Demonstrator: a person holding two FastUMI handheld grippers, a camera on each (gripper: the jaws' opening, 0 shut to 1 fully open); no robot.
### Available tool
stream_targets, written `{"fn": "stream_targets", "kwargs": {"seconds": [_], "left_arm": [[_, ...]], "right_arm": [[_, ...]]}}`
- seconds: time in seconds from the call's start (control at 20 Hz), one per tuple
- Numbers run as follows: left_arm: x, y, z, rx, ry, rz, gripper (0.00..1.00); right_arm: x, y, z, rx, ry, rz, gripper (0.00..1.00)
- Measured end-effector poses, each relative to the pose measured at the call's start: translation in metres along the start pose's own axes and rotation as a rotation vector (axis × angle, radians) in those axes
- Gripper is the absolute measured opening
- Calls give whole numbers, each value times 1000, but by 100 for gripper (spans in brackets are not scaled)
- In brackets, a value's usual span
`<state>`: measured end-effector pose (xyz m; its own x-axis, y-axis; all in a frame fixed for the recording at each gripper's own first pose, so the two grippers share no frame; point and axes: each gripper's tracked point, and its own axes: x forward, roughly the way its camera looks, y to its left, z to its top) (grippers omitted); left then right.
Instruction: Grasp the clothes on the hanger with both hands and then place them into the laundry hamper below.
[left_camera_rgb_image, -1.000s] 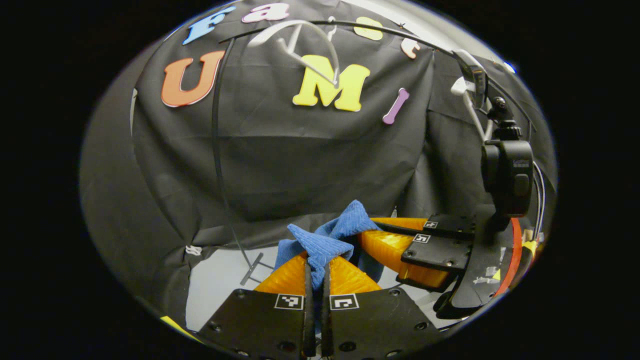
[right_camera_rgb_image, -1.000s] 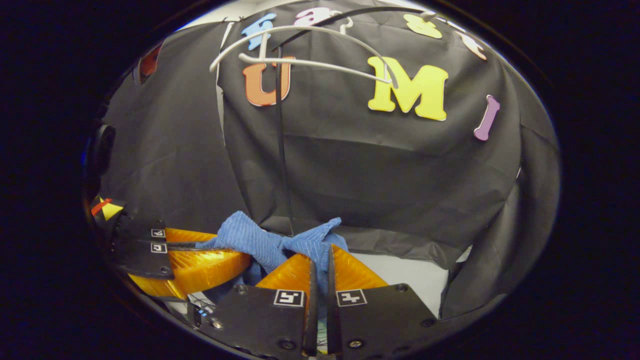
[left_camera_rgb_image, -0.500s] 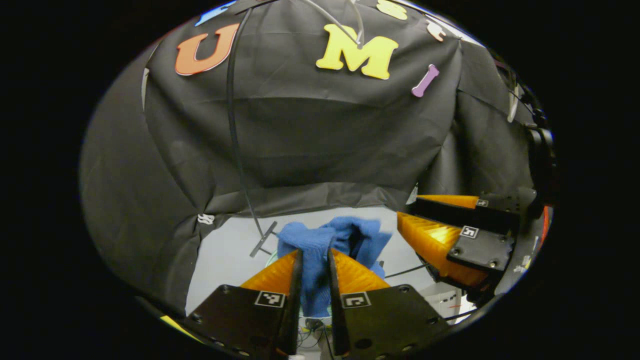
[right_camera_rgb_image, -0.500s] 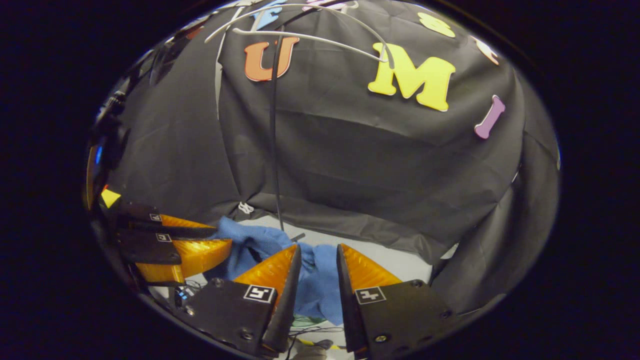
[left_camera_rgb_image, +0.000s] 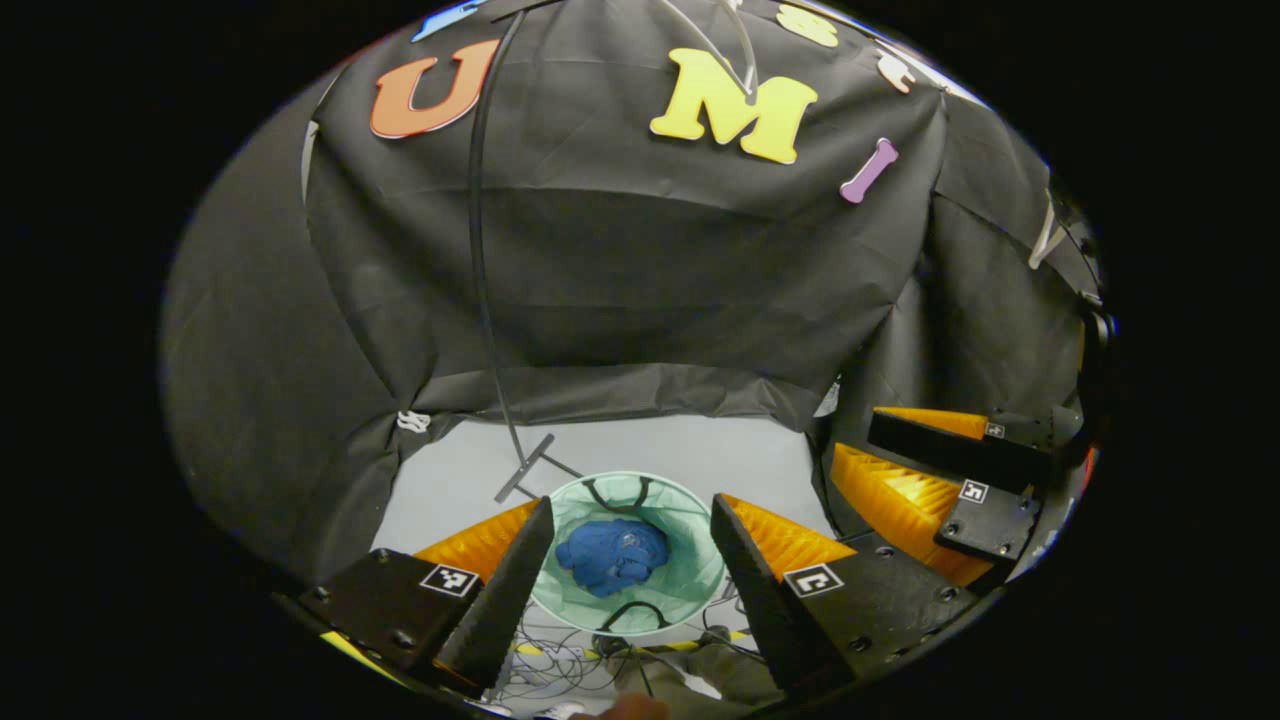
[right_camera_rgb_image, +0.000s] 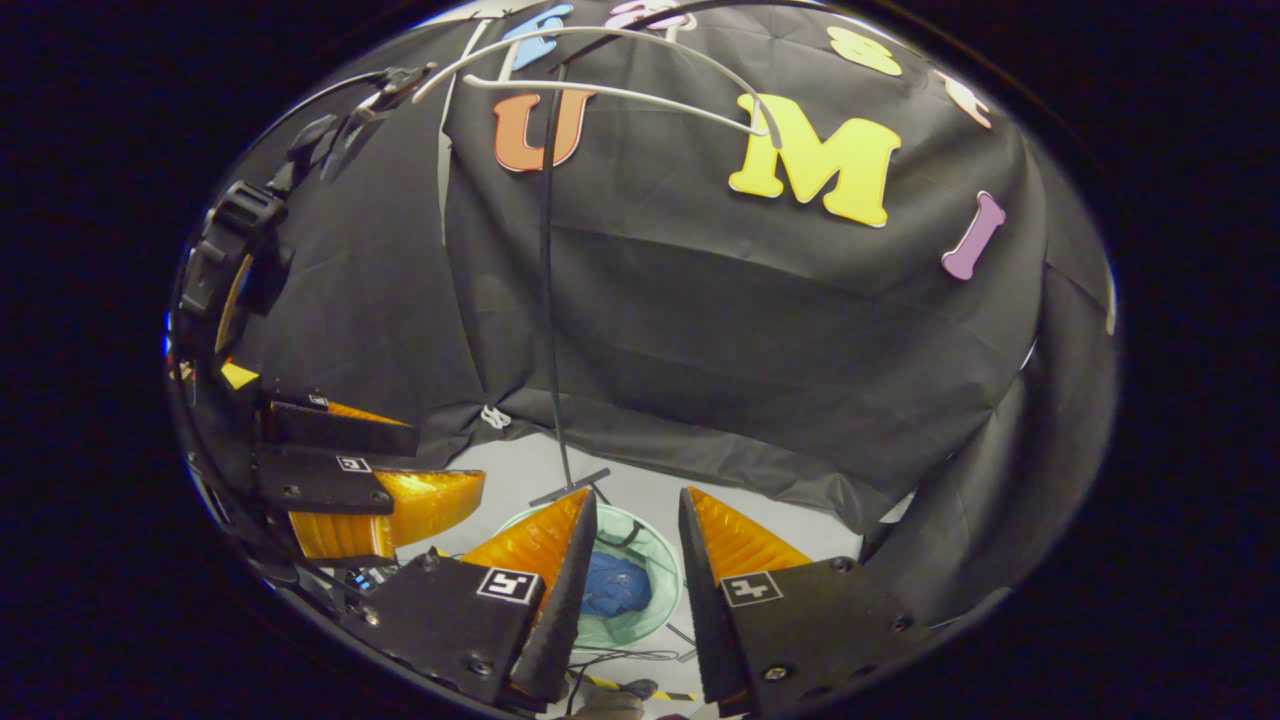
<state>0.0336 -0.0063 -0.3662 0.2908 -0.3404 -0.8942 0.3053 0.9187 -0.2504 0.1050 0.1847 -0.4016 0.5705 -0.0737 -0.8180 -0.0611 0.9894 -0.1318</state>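
— Both grippers look done with their load. In the left gripper view, the left gripper (left_camera_rgb_image: 630, 530) has its jaws spread wide and empty, and straight between them, below, sits the pale green laundry hamper (left_camera_rgb_image: 690, 585) with the blue garment (left_camera_rgb_image: 612, 555) bunched at its centre.

— And the other gripper?

— At about 3 o'clock in that view the right gripper (left_camera_rgb_image: 860, 450) hangs with its jaws parted, gripping nothing.

— The right gripper view?

— Much the same: its own jaws stand apart and empty, the hamper and blue garment low between them. The white hanger (right_camera_rgb_image: 600, 95) is bare at 12 o'clock, on the black rack pole (right_camera_rgb_image: 548, 300). The left gripper is at 9 o'clock.

— So what's left?

— Nothing, I'd judge; the garment is in the hamper.
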Motion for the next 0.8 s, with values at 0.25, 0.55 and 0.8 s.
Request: {"fn": "stream_targets", "kwargs": {"seconds": [0.25, 0.55, 0.8], "left_arm": [[-15, -8, 2, -32, -15, 32, 97], [-42, -21, 11, -27, -83, 74, 97], [-61, -38, 18, -36, -149, 80, 97]], "right_arm": [[-21, -9, -10, 23, -24, 27, 70], [-51, -22, -31, 3, -56, 50, 81], [-71, -34, -70, -19, -35, 52, 82]]}}
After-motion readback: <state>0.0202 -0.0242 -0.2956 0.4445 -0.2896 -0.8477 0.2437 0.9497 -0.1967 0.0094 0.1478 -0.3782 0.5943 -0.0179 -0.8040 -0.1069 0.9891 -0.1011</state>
